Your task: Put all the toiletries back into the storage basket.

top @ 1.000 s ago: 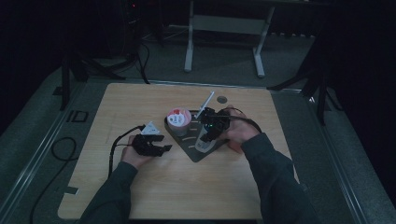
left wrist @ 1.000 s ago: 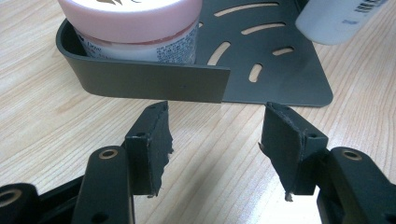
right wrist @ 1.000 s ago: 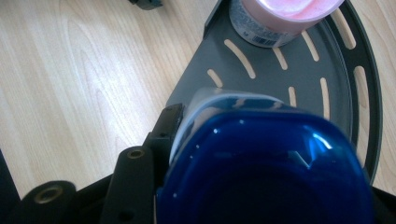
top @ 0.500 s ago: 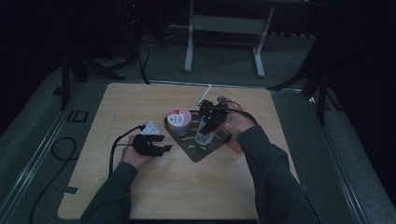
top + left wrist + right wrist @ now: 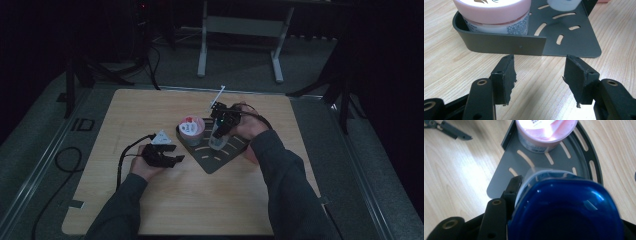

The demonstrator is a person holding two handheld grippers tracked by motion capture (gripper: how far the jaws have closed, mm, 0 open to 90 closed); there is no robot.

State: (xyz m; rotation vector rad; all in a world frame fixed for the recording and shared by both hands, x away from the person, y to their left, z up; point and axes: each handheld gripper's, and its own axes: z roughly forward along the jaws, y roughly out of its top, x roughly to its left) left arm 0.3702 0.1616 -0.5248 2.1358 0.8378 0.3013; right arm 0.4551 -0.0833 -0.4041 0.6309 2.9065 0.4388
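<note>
A dark grey slotted corner tray lies on the wooden table with a pink-lidded jar standing in its corner. My right gripper is shut on a translucent bottle with a blue cap, held over the tray just short of the jar. One right fingertip presses the bottle's side. My left gripper rests open on the table. In the left gripper view its jaws are empty and face the tray's wall, with the jar behind it.
A thin white stick lies at the table's far side. A black cable trails from my left gripper off the table's left. A desk frame stands on the floor beyond the table.
My right hand has carried the bottle a little across the tray, closer to the pink jar. My left gripper has stayed put.
</note>
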